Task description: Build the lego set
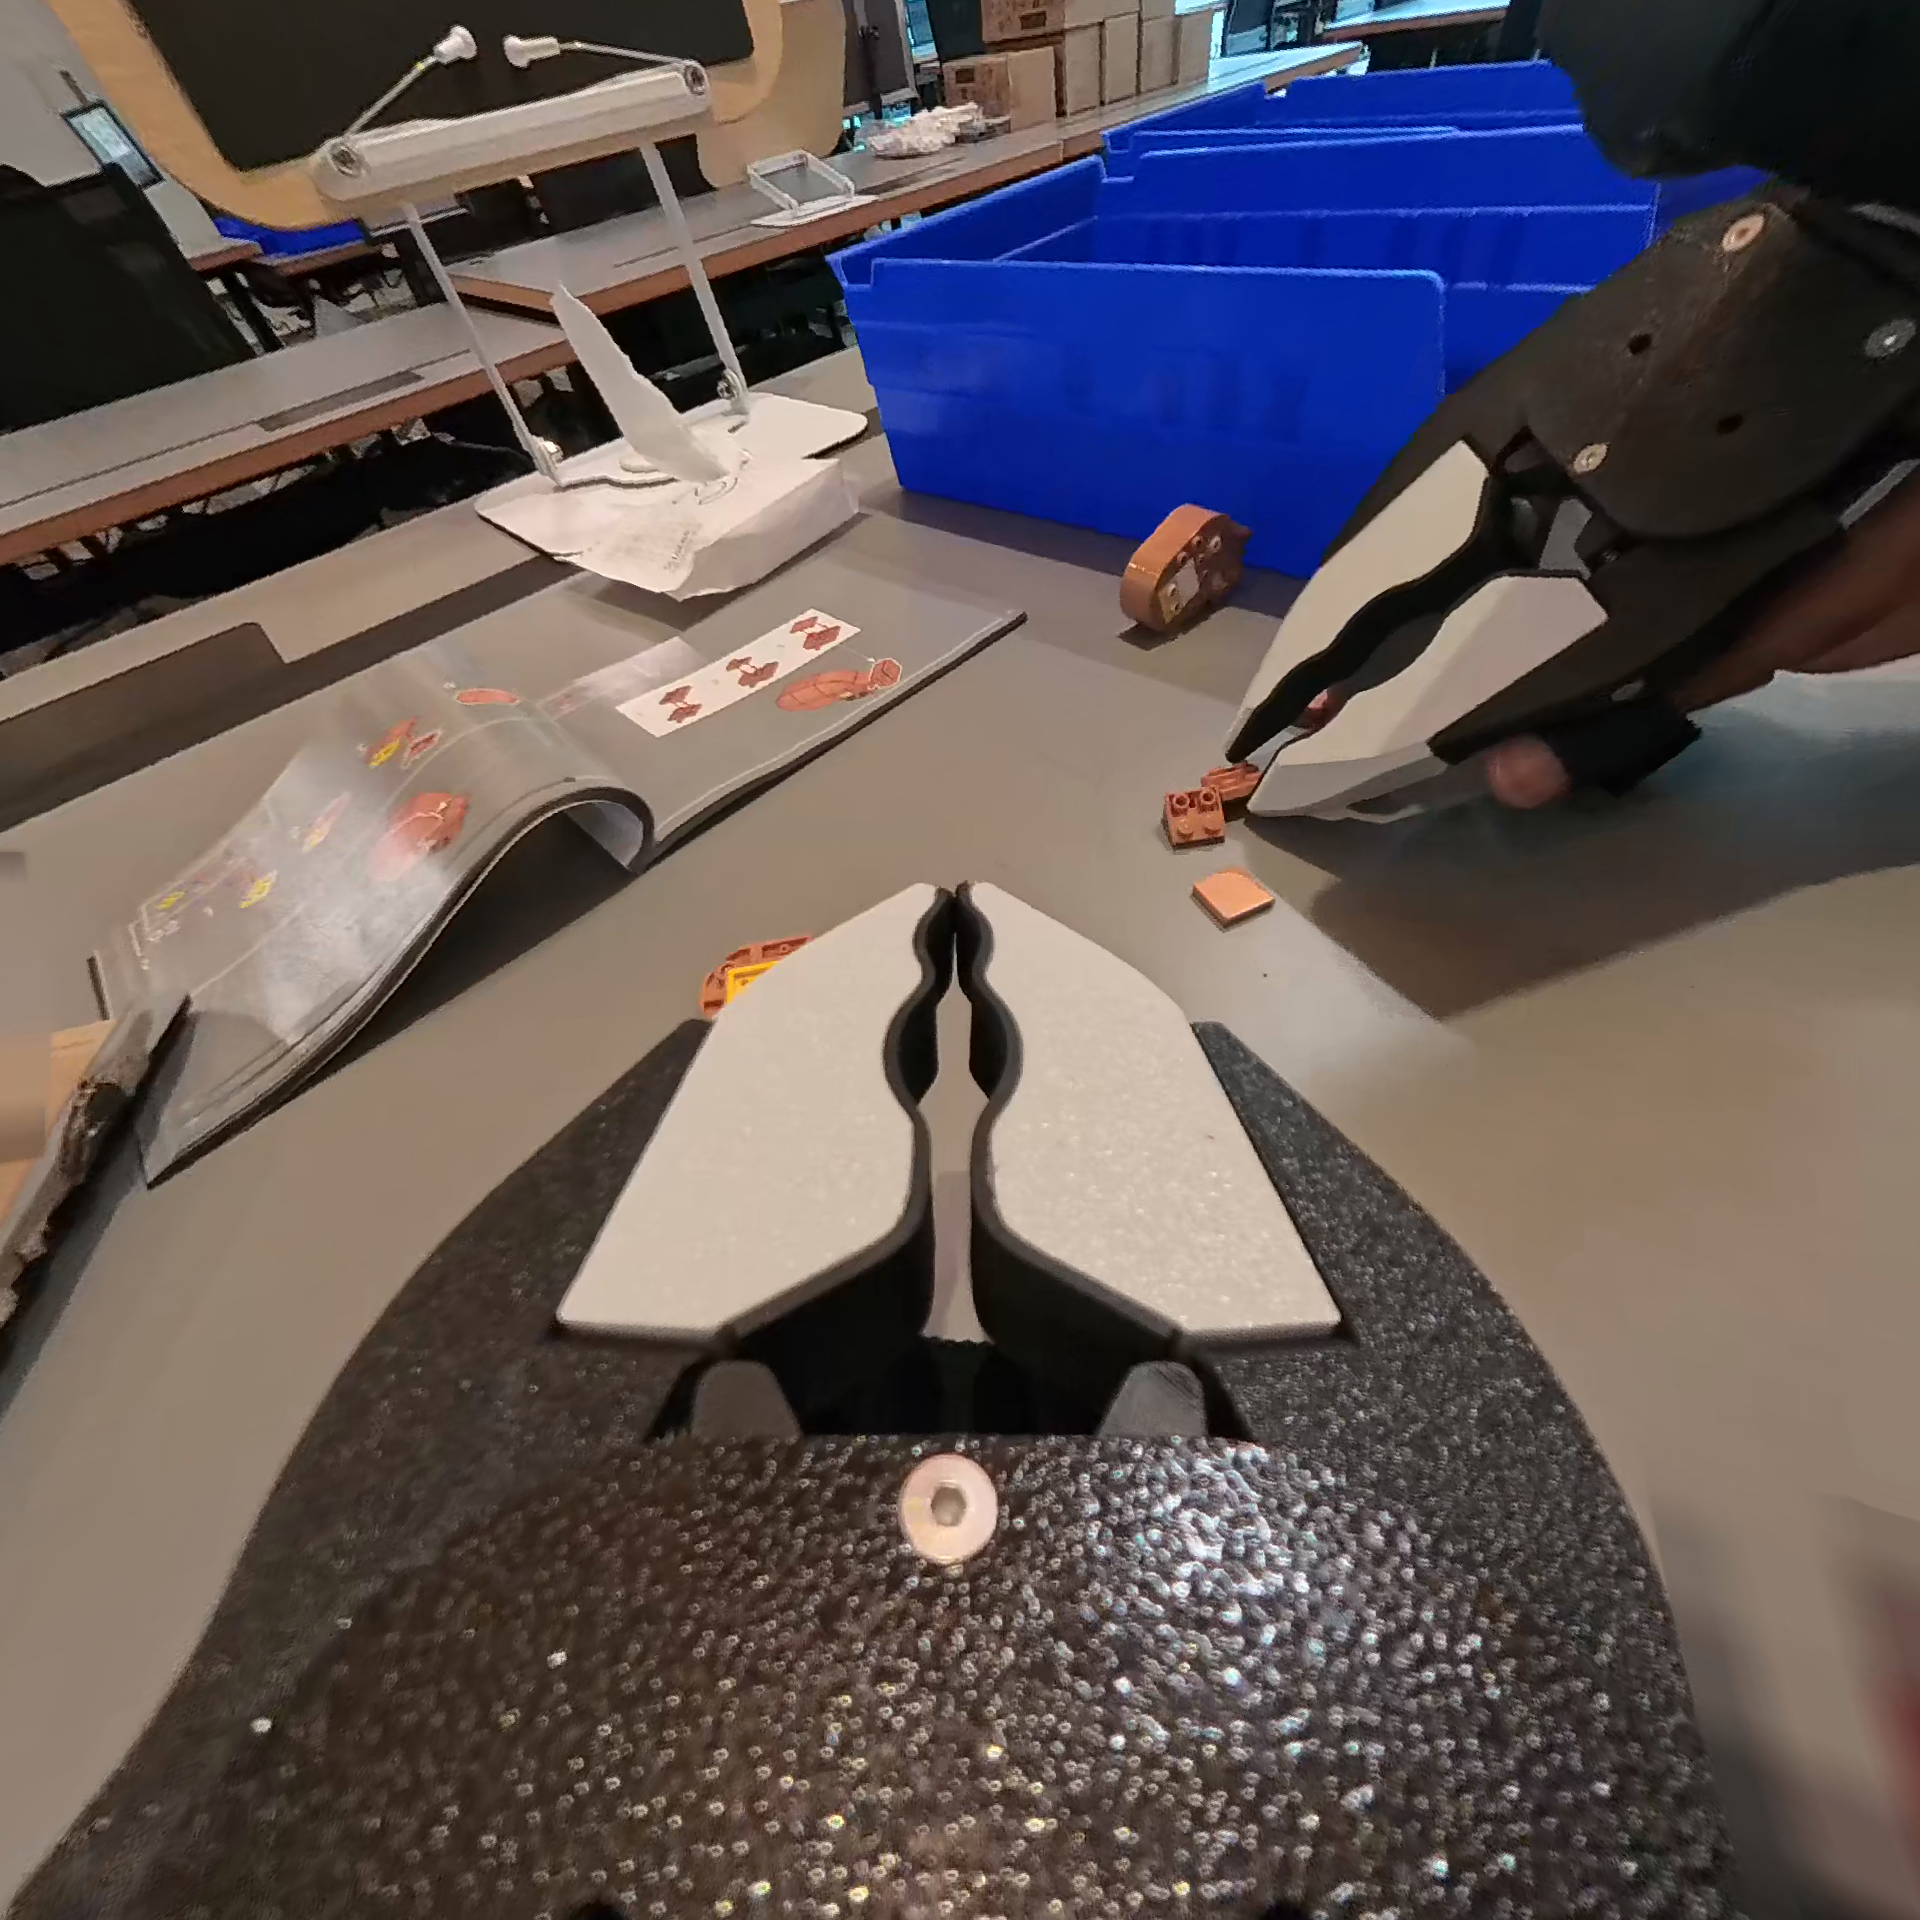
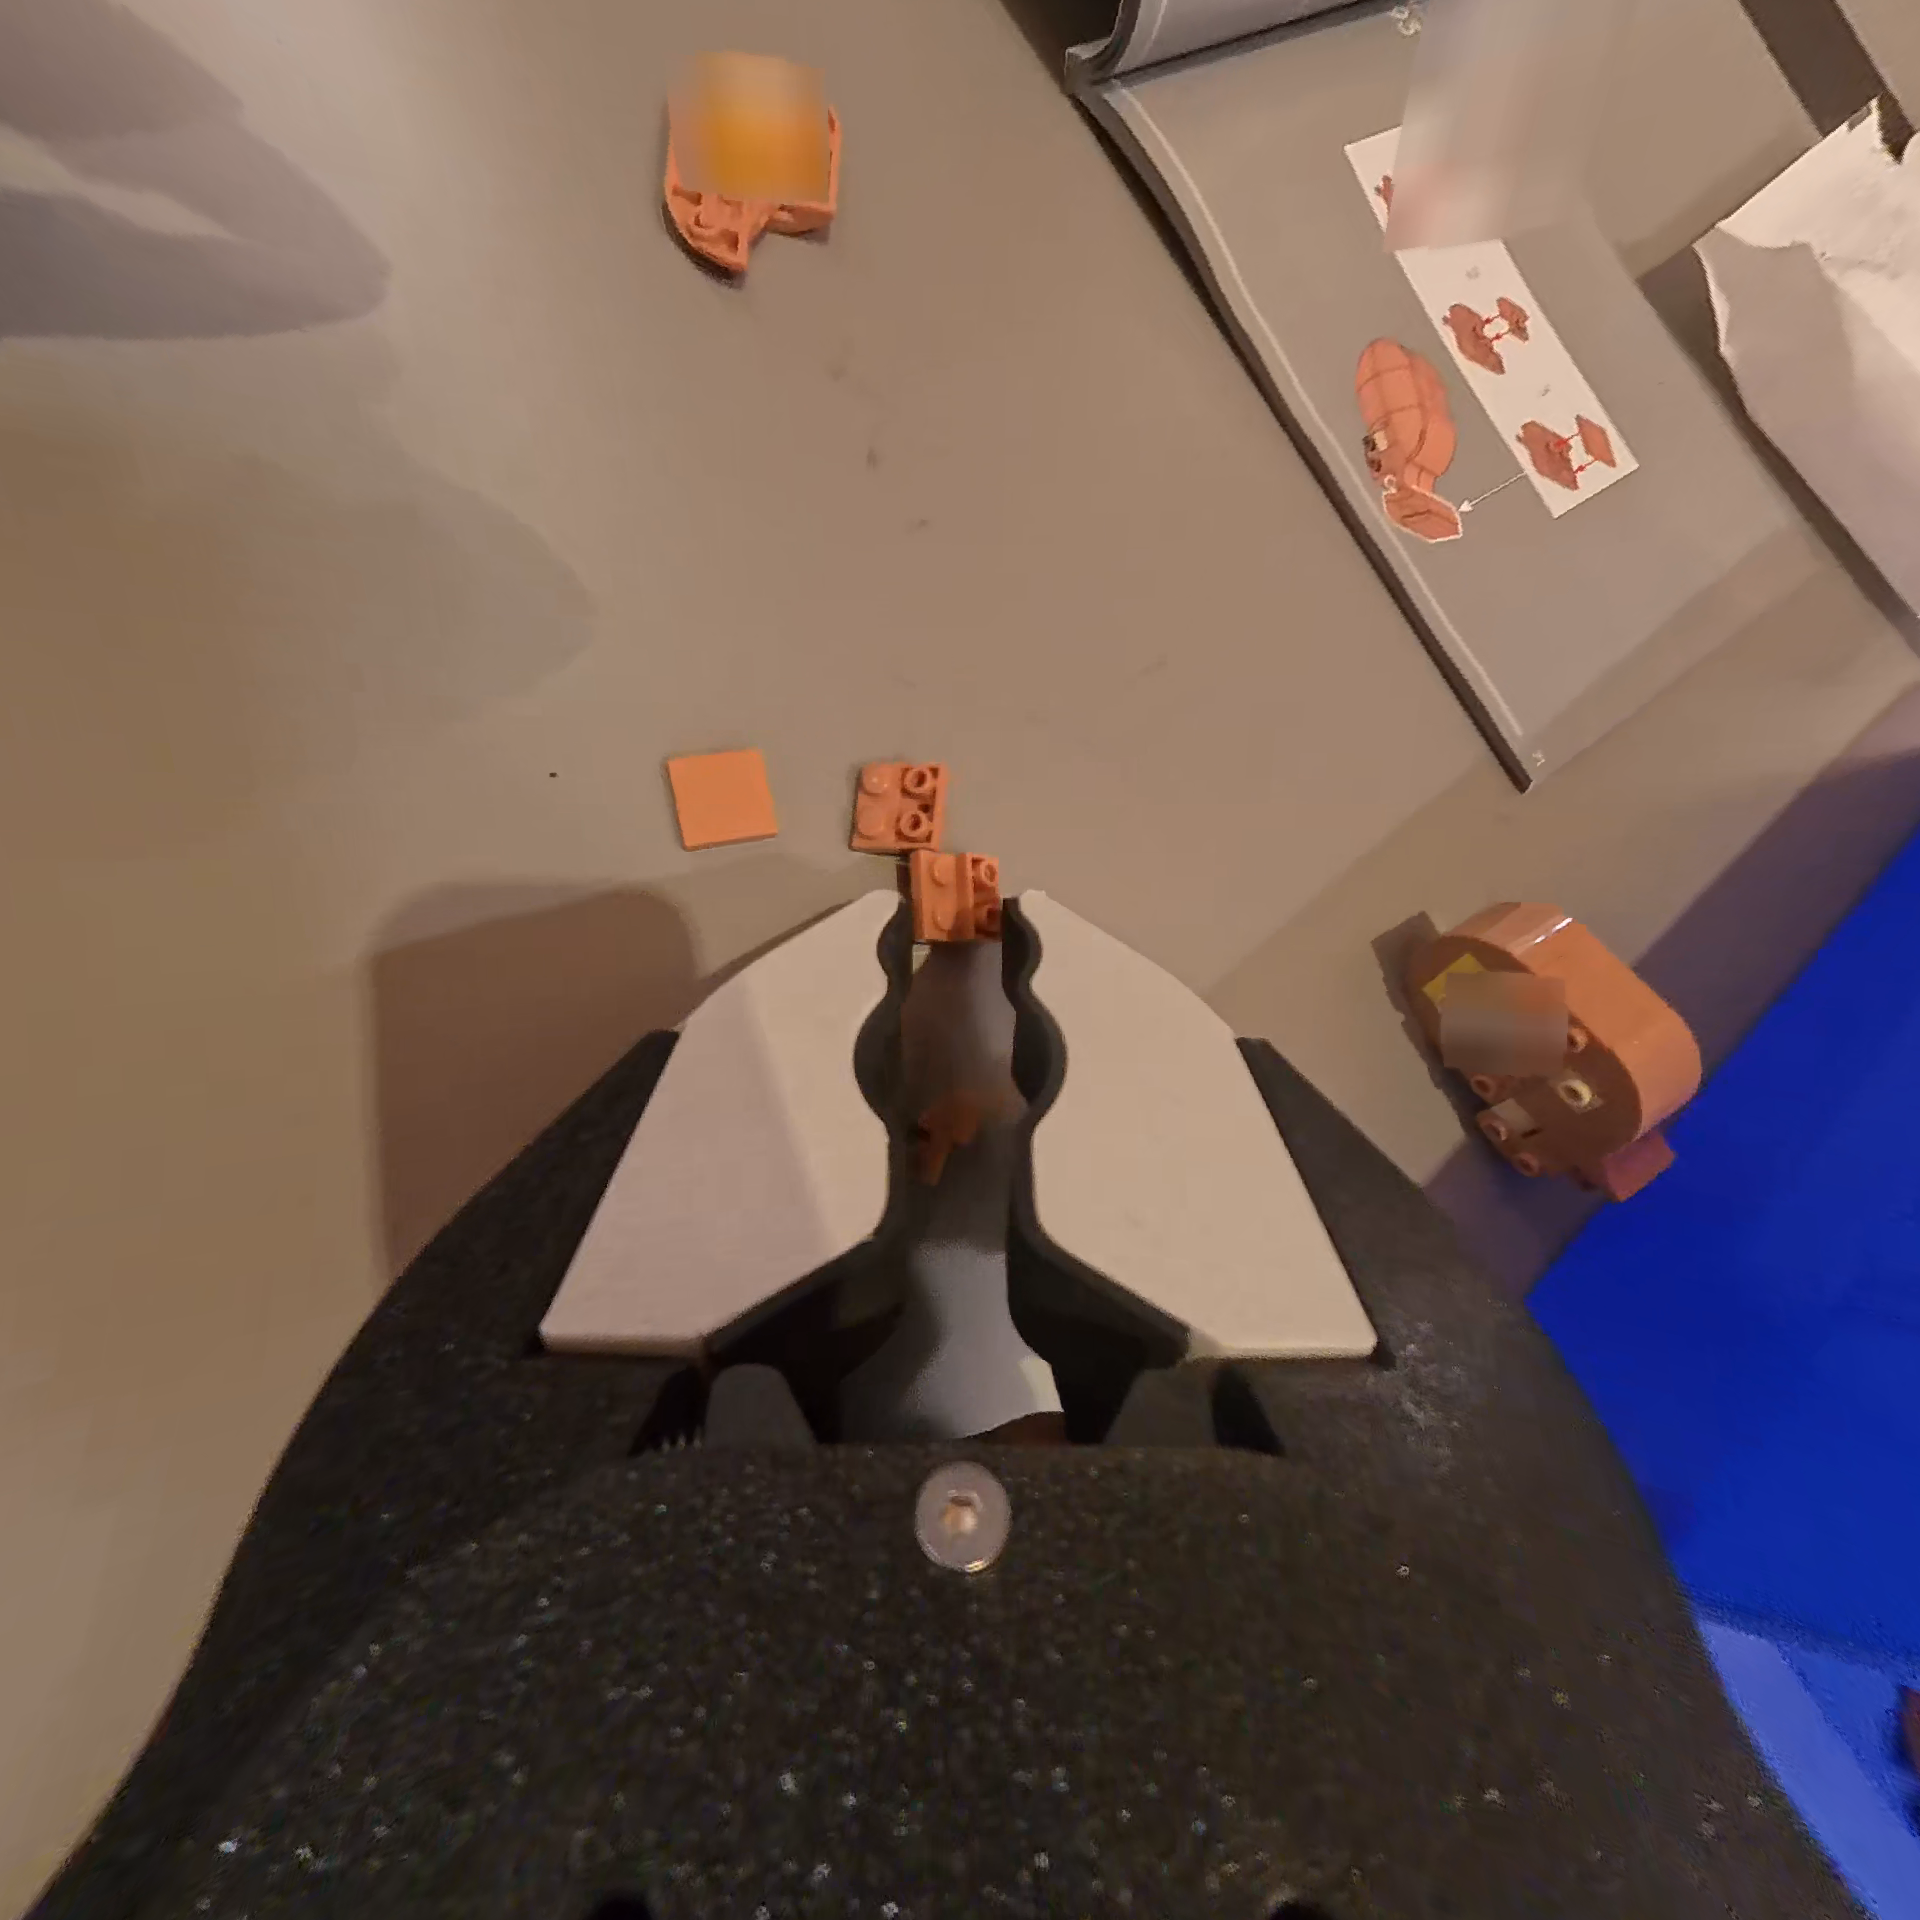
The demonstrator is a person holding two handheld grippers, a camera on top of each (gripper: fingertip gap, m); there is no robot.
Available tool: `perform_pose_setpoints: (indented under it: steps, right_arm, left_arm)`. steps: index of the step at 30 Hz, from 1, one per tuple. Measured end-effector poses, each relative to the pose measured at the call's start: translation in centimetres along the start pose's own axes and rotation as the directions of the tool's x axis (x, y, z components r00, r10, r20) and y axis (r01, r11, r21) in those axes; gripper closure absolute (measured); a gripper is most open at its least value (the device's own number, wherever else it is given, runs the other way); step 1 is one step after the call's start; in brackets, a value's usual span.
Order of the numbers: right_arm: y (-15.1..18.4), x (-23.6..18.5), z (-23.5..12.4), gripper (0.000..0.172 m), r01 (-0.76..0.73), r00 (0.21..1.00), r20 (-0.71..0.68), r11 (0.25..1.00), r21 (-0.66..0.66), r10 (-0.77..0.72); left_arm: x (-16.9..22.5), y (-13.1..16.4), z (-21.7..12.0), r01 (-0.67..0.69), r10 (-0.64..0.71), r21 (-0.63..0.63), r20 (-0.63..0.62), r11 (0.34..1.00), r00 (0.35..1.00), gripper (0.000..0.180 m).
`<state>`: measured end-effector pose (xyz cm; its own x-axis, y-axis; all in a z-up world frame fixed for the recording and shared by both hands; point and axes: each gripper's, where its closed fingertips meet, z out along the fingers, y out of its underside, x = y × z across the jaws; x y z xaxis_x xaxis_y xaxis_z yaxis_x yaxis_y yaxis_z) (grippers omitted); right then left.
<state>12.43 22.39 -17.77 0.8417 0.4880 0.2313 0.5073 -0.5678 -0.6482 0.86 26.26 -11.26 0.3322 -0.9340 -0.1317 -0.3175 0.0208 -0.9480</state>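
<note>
My right gripper (image 2: 956,920) is low over the grey table (image 2: 416,623), its fingertips shut on a small orange studded brick (image 2: 954,899). The left wrist view shows the same gripper (image 1: 1259,753) pinching that brick (image 1: 1229,777) at table level. A second studded orange brick (image 2: 900,809) lies just beyond it, and a flat orange tile (image 2: 721,798) lies to its left. My left gripper (image 1: 956,896) is shut with nothing between its pads. It hovers over the table next to an orange rounded piece with a yellow patch (image 1: 743,971).
An open instruction booklet (image 1: 520,790) lies to the left. A brown rounded brick assembly (image 1: 1184,566) leans against blue bins (image 1: 1143,364). A white stand (image 1: 520,156) and a crumpled white bag (image 1: 675,499) are farther back. A hand (image 1: 1527,774) holds the right gripper. There is about 15 centimeters between the tips of the two grippers. From my right tips it is roughly 4 centimeters to the flat orange tile (image 2: 721,798); from my left, 11 centimeters. It is also in sight in the left wrist view (image 1: 1240,895).
</note>
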Motion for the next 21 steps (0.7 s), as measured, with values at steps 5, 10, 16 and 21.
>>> perform_pose_setpoints:
  steps: [5, 10, 16, 21]
  right_arm:
    - [-0.1, 0.3, -0.1, 0.148, 0.001, 0.999, 0.035, 1.0, 0.015, -0.001]
    - [-0.3, 0.4, -1.2, 0.147, -0.032, 0.999, 0.037, 0.998, 0.062, 0.03]
    - [-0.2, 0.6, -0.8, 0.156, 0.015, 1.0, 0.002, 0.999, 0.031, -0.015]
    - [-0.7, 1.2, -0.1, 0.169, 0.049, 0.998, -0.036, 0.998, 0.024, -0.048]
  left_arm:
    - [-0.1, -0.1, -0.1, 0.01, -0.01, 0.009, -0.001, 1.0, 1.0, 0.18]
    - [-0.2, -0.1, -0.2, 0.032, -0.031, 0.015, -0.013, 0.999, 0.999, 0.18]
    - [-0.1, -0.1, -0.2, 0.029, -0.029, 0.01, -0.014, 1.0, 0.999, 0.18]
    - [-0.2, -0.2, -0.4, 0.035, -0.035, 0.023, -0.012, 0.999, 0.999, 0.18]
